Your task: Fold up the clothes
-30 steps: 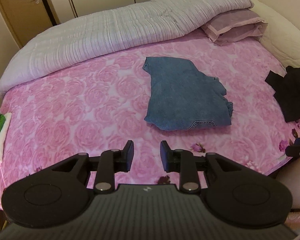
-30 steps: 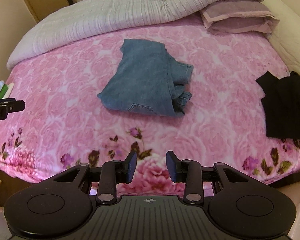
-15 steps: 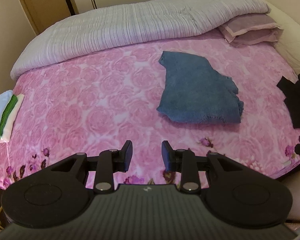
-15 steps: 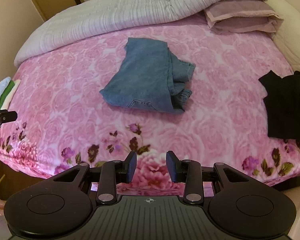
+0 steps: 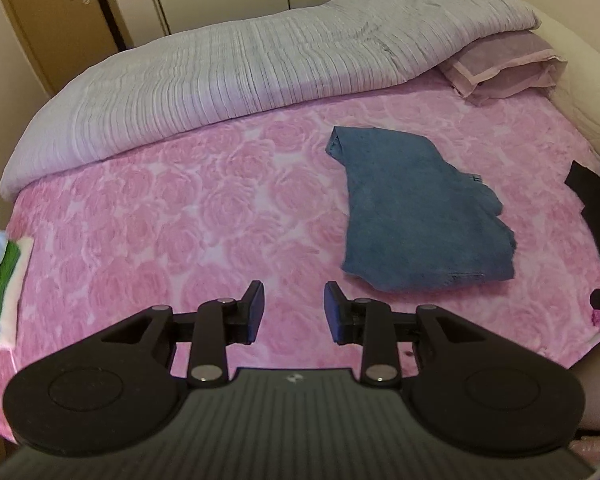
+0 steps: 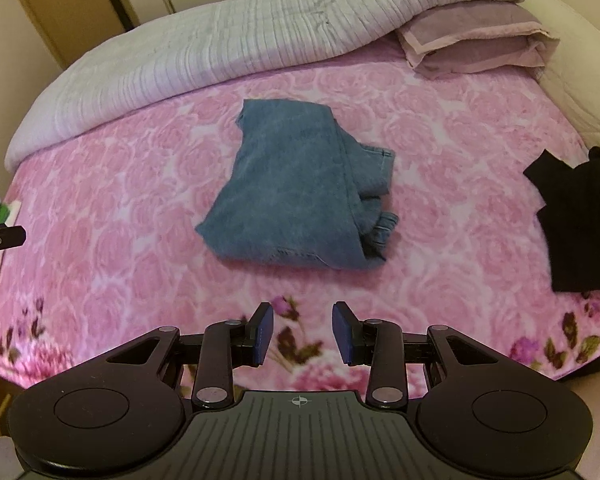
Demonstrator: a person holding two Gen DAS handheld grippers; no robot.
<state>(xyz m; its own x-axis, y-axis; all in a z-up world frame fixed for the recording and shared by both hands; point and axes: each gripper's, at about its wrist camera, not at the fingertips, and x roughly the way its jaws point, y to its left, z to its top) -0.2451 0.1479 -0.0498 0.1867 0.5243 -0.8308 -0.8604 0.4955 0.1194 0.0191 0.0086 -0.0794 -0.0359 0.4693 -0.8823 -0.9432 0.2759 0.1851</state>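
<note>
Jeans lie folded mid-bed, on the pink bedspread, untouched. Both tools have pulled back toward the bed edge; left tool jaws just widened, right tool open, both empty. Looks done w/ jeans; black garment prob next.

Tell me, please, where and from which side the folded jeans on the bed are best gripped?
Probably at the folded jeans near edge, approached from the bed's front side. That hem lies flat, thick and closest to the open right gripper, whereas the right-hand side is bunched and loose.
</note>
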